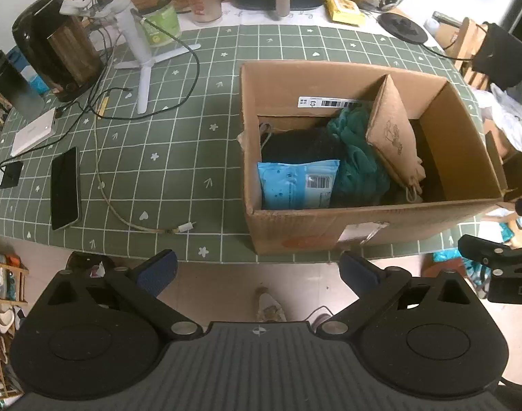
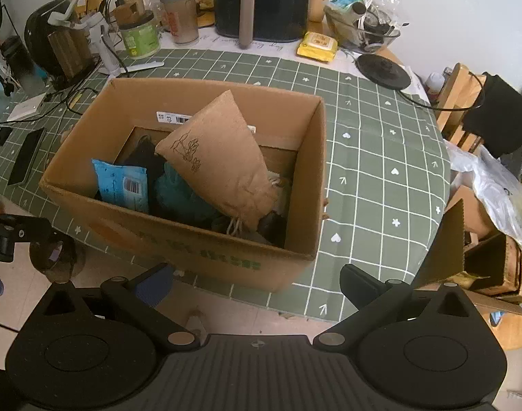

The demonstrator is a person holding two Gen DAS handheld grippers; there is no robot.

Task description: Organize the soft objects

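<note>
Box [image 1: 363, 219] on table [image 1: 178, 157]; pouch [image 1: 394, 130], cloth [image 1: 356, 157], packet [image 1: 296, 185] inside; phone [image 1: 65, 188] left.

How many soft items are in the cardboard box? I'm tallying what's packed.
4 visible: blue wipes packet at the near left, black fabric behind it, teal cloth in the middle, burlap drawstring pouch leaning on top. More may lie underneath.

1. Cardboard box [image 1: 363, 219]: floor hidden under its contents; the near wall covers the lower part of everything inside.
2. Black item [image 1: 302, 144] in box: only a dark mass shows, kind cannot be told; the blue packet [image 1: 296, 185] covers its front.
3. Teal fabric [image 1: 356, 157]: partly behind the burlap pouch [image 1: 394, 130]; full shape unclear.
4. Packet print too small to read.
5. Black appliance [image 2: 262, 0] at the surface's far side: top cut off by the frame edge.
6. Glass bowl [image 2: 367, 30]: contents a jumble, not identifiable.
</note>
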